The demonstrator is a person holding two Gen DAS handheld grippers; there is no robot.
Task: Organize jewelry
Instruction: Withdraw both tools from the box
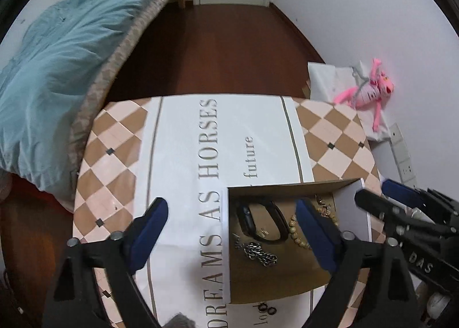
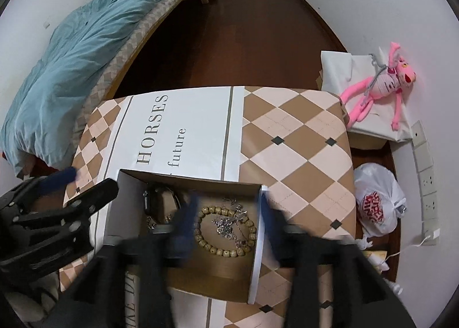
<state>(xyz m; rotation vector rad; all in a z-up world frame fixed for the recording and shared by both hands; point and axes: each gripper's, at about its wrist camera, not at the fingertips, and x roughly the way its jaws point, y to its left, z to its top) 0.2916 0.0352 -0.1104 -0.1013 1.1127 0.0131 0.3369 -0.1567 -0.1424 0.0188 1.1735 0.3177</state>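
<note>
An open cardboard box (image 1: 352,210) with white outer walls stands on the checkered table; it also shows in the right wrist view (image 2: 258,242). Inside lie a black band (image 1: 258,221), a silver chain (image 1: 259,253), a wooden bead bracelet (image 2: 223,227) and a thin silver necklace (image 2: 229,221). My left gripper (image 1: 232,210) is open, its right finger over the box, its left finger over the table. My right gripper (image 2: 229,213) is open and blurred, its fingers hanging over the bead bracelet and the box's right wall. Both hold nothing.
The table cover (image 1: 178,155) bears printed words. A bed with a blue quilt (image 1: 57,55) stands left. A pink plush toy (image 2: 381,84) lies on white cloth at the right. A white plastic bag (image 2: 378,204) sits on the floor by wall sockets.
</note>
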